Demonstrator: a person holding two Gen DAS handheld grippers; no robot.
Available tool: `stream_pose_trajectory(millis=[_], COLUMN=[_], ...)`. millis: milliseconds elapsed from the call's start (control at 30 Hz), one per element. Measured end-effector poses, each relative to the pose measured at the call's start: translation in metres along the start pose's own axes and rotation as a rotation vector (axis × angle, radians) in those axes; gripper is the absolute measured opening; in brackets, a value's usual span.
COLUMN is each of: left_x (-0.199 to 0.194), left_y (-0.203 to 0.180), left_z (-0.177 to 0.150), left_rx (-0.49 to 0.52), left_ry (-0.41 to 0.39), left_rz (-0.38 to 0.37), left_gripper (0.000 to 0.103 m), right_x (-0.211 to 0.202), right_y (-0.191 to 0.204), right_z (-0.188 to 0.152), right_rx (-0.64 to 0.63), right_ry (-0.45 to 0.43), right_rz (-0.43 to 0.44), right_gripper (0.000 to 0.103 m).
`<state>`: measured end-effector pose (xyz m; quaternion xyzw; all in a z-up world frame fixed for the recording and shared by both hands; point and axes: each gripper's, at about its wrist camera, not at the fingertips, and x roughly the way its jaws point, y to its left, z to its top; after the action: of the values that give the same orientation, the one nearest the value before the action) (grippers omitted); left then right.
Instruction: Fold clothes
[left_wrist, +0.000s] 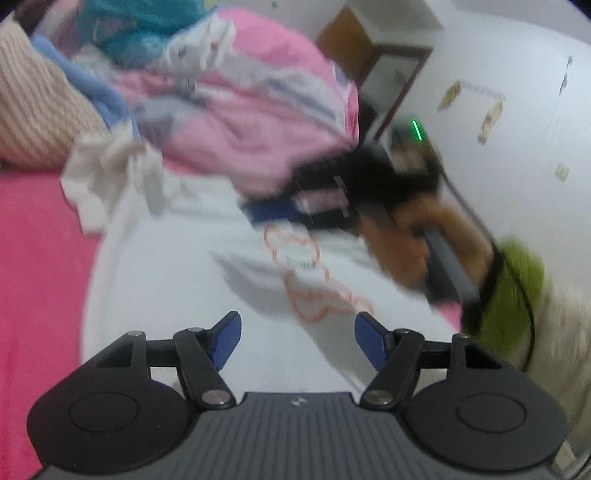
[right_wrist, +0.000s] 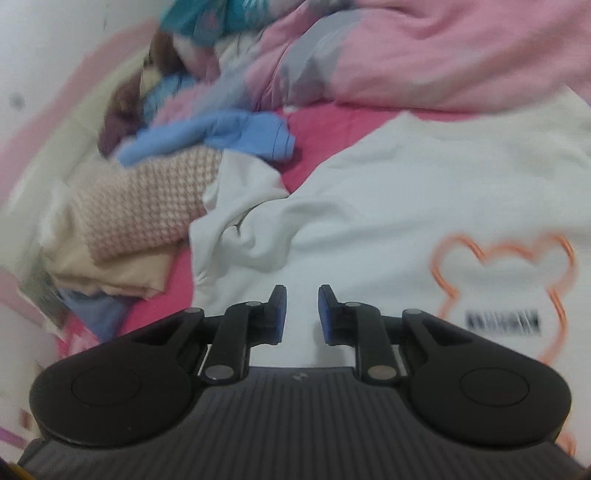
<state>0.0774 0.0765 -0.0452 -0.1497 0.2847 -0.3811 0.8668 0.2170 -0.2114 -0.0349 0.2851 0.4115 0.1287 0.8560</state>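
A white garment (left_wrist: 207, 266) with an orange bear outline print (left_wrist: 314, 280) lies spread on the pink bed sheet (left_wrist: 33, 258). My left gripper (left_wrist: 297, 338) hovers over its near part, open wide and holding nothing. In the left wrist view a hand (left_wrist: 410, 240) with a green sleeve holds my right gripper (left_wrist: 280, 212), blurred, over the garment's far part by the pink quilt. In the right wrist view my right gripper (right_wrist: 301, 314) is above the white garment (right_wrist: 406, 206), its blue pads a narrow gap apart with nothing between. One bunched sleeve (right_wrist: 243, 225) lies to the left and the bear print (right_wrist: 502, 280) to the right.
A pink quilt (left_wrist: 258, 122) is heaped behind the garment. A beige knit (right_wrist: 147, 206), a blue garment (right_wrist: 221, 136) and a teal cloth (left_wrist: 140, 29) are piled at the left. A white wall (left_wrist: 517, 184) and a wooden door frame (left_wrist: 391, 74) stand to the right.
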Motion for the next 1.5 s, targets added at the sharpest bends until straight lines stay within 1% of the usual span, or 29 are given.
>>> stream_pose_trajectory(millis=[67,133,167,367,467,500,600,667,733,800,833,867,900,967,1033,1133,1167,1367,1467,1500], left_x=[-0.01,-0.02,-0.02,0.015,0.033,0.04,0.067,0.074,0.081,0.091,0.093,0.095,0.095,0.095,0.09,0.078,0.073,0.044,0.032,0.029], left_y=[0.003,0.013,0.019,0.065,0.087,0.094,0.11,0.115,0.118,0.12,0.121,0.121,0.122,0.121,0.116,0.097,0.092,0.064,0.051,0.049], left_z=[0.014,0.031,0.038,0.067,0.081,0.085,0.088,0.085,0.082,0.082,0.082,0.083,0.084,0.088,0.093,0.104,0.11,0.149,0.167,0.171], left_rx=[-0.024,-0.044,-0.051,-0.067,-0.074,-0.077,-0.1,-0.094,-0.083,-0.046,-0.038,-0.035,-0.037,-0.031,0.01,0.145,0.186,0.382,0.485,0.516], left_ry=[-0.049,-0.097,-0.106,-0.023,0.019,0.034,0.073,0.079,0.084,0.085,0.084,0.081,0.073,0.052,0.024,-0.021,-0.035,-0.103,-0.132,-0.129], left_rz=[0.036,0.112,0.152,0.409,0.538,0.569,0.57,0.569,0.572,0.59,0.591,0.592,0.596,0.615,0.658,0.778,0.807,0.94,1.012,1.036], left_gripper=[0.069,0.069,0.069,0.069,0.069,0.068,0.065,0.061,0.053,0.035,0.029,0.017,0.013,0.009,0.007,0.006,0.006,0.006,0.006,0.006], right_x=[-0.011,-0.019,-0.017,-0.002,0.002,0.002,0.006,0.011,0.017,0.023,0.026,0.03,0.033,0.038,0.039,0.04,0.04,0.04,0.04,0.04], right_y=[-0.014,-0.025,-0.025,-0.028,-0.02,-0.018,-0.016,-0.019,-0.023,-0.026,-0.028,-0.03,-0.033,-0.037,-0.039,-0.042,-0.043,-0.051,-0.057,-0.059], right_z=[-0.011,-0.021,-0.023,-0.035,-0.031,-0.03,-0.028,-0.03,-0.032,-0.034,-0.035,-0.036,-0.037,-0.04,-0.042,-0.046,-0.046,-0.05,-0.051,-0.051], right_rx=[0.061,0.114,0.123,0.17,0.145,0.136,0.125,0.132,0.134,0.131,0.133,0.142,0.15,0.164,0.164,0.157,0.15,0.144,0.172,0.182], right_ry=[-0.017,-0.03,-0.029,-0.023,-0.033,-0.035,-0.041,-0.041,-0.048,-0.053,-0.055,-0.058,-0.061,-0.069,-0.087,-0.107,-0.112,-0.142,-0.151,-0.152], right_rz=[0.045,0.086,0.1,0.178,0.203,0.206,0.214,0.22,0.21,0.201,0.202,0.209,0.217,0.23,0.242,0.258,0.264,0.317,0.358,0.373], right_gripper=[0.02,0.02,0.02,0.02,0.023,0.024,0.025,0.025,0.025,0.026,0.026,0.026,0.026,0.026,0.025,0.024,0.024,0.024,0.024,0.024])
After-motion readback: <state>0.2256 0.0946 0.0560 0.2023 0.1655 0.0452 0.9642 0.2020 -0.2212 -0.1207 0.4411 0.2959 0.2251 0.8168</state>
